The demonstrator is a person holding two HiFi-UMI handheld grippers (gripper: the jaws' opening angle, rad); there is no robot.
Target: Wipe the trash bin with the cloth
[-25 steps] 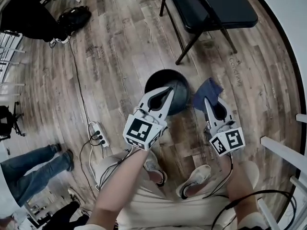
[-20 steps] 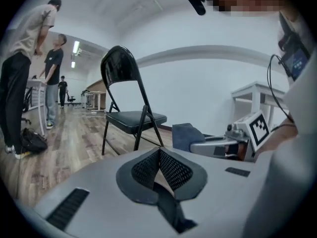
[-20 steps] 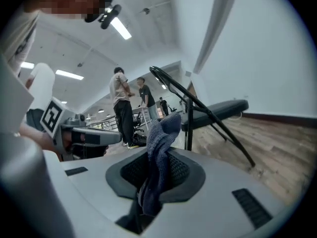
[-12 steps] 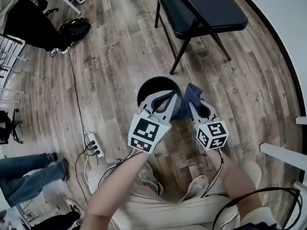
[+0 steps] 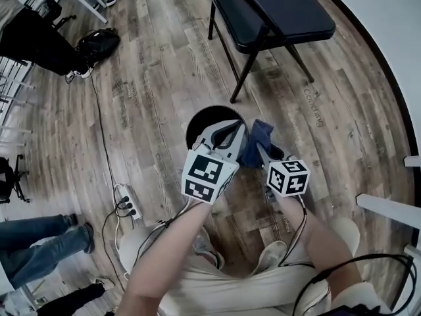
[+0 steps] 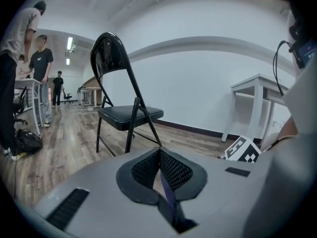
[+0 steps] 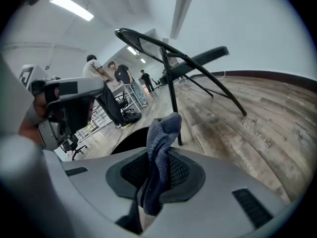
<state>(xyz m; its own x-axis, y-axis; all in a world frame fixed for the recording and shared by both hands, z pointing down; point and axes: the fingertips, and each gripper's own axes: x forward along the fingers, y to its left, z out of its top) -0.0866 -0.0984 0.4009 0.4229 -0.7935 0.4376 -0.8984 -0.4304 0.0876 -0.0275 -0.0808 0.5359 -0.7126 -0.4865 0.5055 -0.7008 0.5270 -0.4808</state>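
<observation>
One blue knitted cloth [image 7: 161, 150], bunched into a fold, is clamped between the jaws of the right gripper [image 5: 262, 150] at frame centre, just right of the round black trash bin [image 5: 199, 120]. The left gripper [image 5: 235, 131] is closed, overlapping the bin.

Trash bin [image 5: 200, 120]: mouth half roofed by the left tongs [image 5: 238, 128], closed. Right tongs [image 5: 259, 149], clamped on the cloth [image 5: 258, 135], crowd the bin's right side. Folding chair [image 5: 270, 12] stands near beyond, one leg reaching toward the rim. Open floor [image 5: 154, 104] to the bin's left. Power strip [image 5: 126, 199] and cable lie lower left, white frame [image 5: 388, 209] far right.
</observation>
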